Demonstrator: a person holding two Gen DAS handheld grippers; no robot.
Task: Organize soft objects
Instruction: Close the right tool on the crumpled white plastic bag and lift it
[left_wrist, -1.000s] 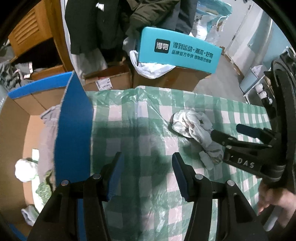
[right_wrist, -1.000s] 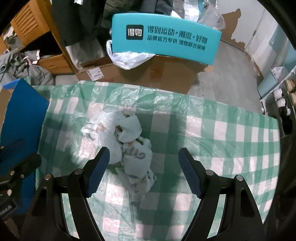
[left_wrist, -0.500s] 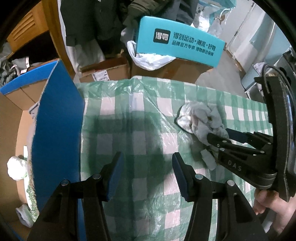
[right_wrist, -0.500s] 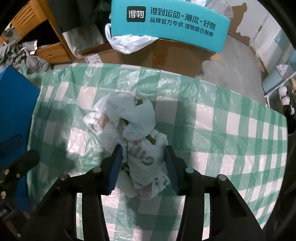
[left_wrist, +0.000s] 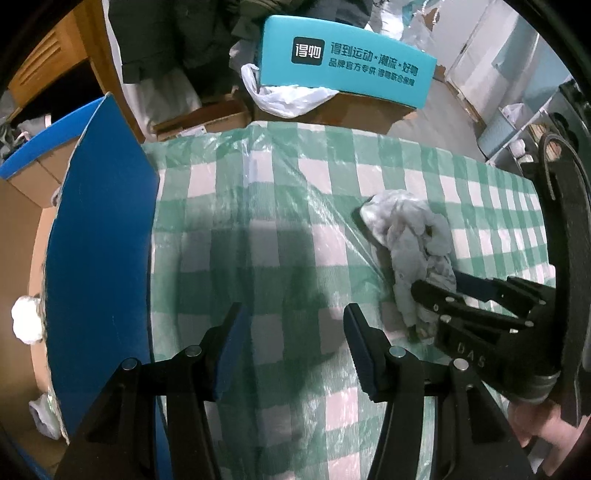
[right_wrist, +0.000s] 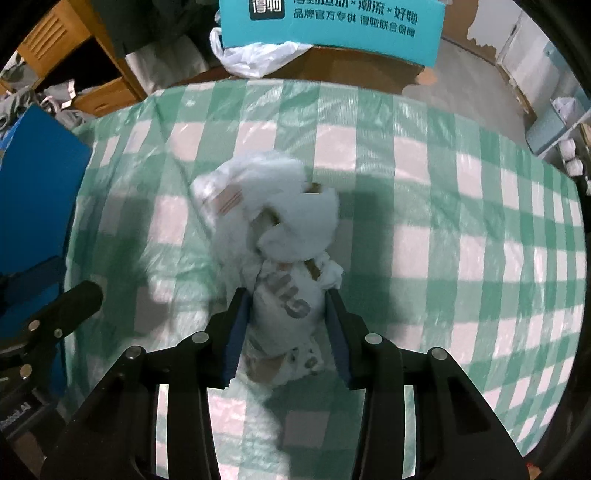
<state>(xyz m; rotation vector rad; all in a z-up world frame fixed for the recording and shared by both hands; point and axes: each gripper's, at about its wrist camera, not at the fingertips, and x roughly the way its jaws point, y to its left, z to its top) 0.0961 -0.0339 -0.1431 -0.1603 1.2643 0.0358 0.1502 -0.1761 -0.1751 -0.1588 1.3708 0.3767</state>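
Green and white checked plastic cloth covers the table, with boxes and clothes piled behind it. On the cloth lies a crumpled white plastic bag with grey letters. The right gripper points down over the bag's near end. Its jaws have just been closing, and now its blue pads squeeze the bag from both sides, likely so it can be lifted. The left gripper hangs over bare cloth, half open and holding nothing. Just to its left stands an open cardboard box with a blue flap, probably where soft things go.
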